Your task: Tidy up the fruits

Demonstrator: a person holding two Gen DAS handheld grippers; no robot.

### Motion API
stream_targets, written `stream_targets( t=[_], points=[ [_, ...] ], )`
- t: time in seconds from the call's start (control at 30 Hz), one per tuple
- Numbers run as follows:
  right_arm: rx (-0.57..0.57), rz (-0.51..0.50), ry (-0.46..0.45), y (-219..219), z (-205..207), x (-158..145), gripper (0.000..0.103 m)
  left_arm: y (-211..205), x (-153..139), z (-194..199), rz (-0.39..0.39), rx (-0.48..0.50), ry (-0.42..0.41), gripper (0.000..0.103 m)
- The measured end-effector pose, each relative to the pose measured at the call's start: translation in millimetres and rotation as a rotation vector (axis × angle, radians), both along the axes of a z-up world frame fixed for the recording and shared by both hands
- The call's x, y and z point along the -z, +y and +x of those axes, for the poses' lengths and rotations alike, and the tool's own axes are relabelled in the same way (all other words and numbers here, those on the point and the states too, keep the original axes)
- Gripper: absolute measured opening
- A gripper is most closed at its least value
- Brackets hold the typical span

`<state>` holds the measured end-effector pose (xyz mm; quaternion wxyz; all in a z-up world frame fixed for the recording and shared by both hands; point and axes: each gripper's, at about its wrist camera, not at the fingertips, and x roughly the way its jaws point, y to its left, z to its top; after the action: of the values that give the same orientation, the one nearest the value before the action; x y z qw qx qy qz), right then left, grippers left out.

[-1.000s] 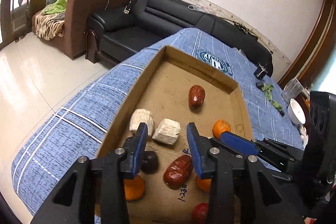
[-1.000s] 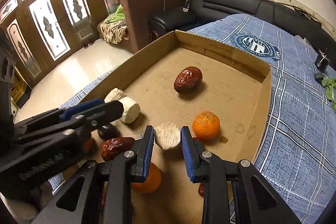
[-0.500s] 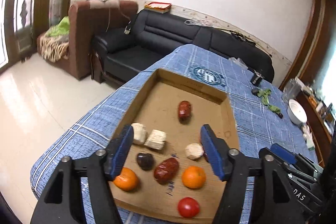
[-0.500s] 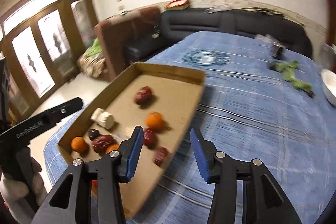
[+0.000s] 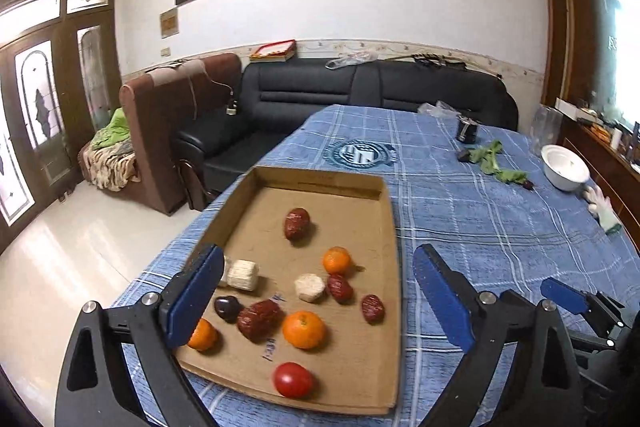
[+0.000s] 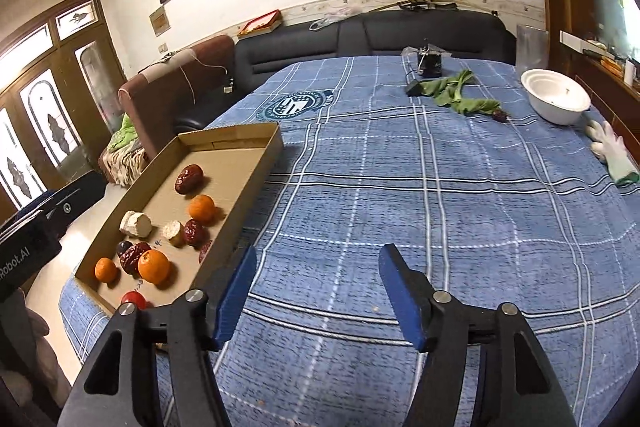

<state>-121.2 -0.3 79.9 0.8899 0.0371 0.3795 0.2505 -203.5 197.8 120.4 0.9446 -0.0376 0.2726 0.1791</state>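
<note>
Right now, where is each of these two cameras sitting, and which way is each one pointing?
Left wrist view: mounted on the open left gripper, above the shallow brown cardboard tray of fruit, facing the black leather sofa; the right gripper's blue tip shows at lower right.
Right wrist view: mounted on the open right gripper, over the blue plaid tablecloth, tray to its left; the left gripper's black body shows at the left edge.
Shared: tray, tablecloth, sofa, white round bowl.
</note>
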Motion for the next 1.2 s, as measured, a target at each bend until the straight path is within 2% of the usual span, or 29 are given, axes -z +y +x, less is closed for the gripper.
stream_targets(
  t=[0.37,0.73,1.03,1.2],
  points=[
    [0.004,-0.003,0.0,-11.6,-4.4,4.4,0.078,-14.1,7.7,6.6,-0.007,0.017,0.048,0.095],
    [0.015,-0.034,0.032,-10.1,-0.5,18.8,0.078,-8.3,14.6,9.6,-0.038,0.022,0.063,0.095],
    [0.003,-0.06,0.02,-3.7,-4.9,16.5,0.08,-2.1,15.1,5.0,-0.063,0.022,0.053,0.095],
    [-0.014,-0.072,0.002,1.8,-12.5,11.1,0.081,-1.7,8.3,-5.1,-0.051,0.007,0.01,0.095]
  ],
)
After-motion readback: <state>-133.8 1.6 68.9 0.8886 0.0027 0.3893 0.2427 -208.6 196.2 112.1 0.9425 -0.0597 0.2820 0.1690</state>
